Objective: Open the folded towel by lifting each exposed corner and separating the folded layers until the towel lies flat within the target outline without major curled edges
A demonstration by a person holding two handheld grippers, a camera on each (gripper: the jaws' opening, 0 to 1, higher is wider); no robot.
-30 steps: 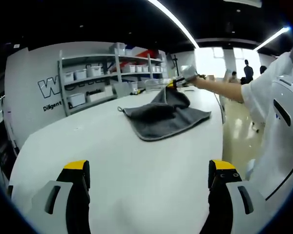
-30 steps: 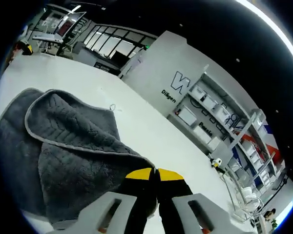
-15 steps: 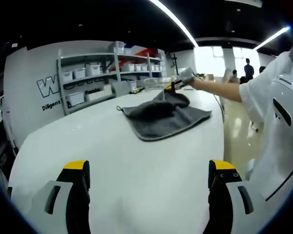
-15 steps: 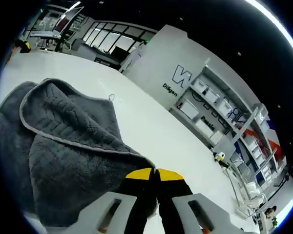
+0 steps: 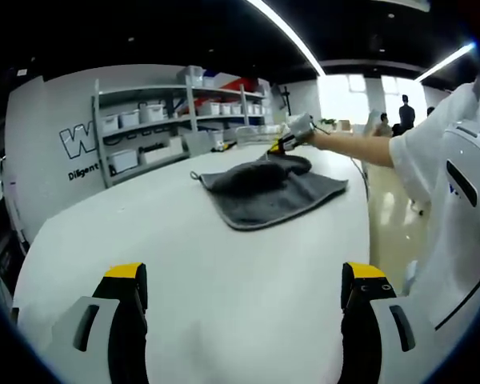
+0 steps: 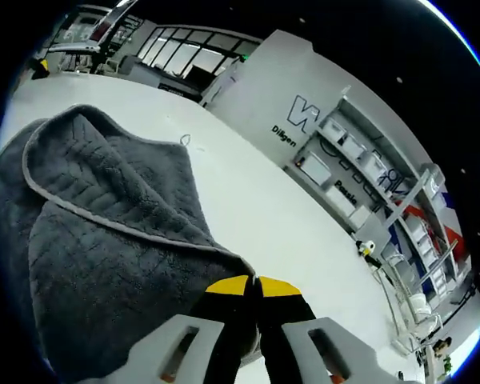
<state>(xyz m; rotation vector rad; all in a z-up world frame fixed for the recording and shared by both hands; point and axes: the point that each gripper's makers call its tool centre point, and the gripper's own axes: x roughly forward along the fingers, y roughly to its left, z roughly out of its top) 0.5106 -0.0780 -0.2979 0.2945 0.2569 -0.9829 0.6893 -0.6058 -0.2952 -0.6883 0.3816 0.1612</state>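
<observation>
The white desk (image 5: pixel 184 264) spreads wide, with shelving (image 5: pixel 156 132) against the wall beyond it. A grey towel (image 5: pixel 268 192) lies on the desk's far part, still partly folded, one layer raised. The right hand-held gripper (image 6: pixel 254 282) has its jaws pressed together on a towel corner, lifting it. The left hand-held gripper (image 5: pixel 244 276) hovers near the desk edge, jaws wide apart, holding nothing.

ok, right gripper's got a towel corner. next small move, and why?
Probably carry that corner on outward, away from the fold. The right gripper is shut on the towel corner, and the upper layer is doubled over the rest on the table. The left gripper is open, well short of the towel.
</observation>
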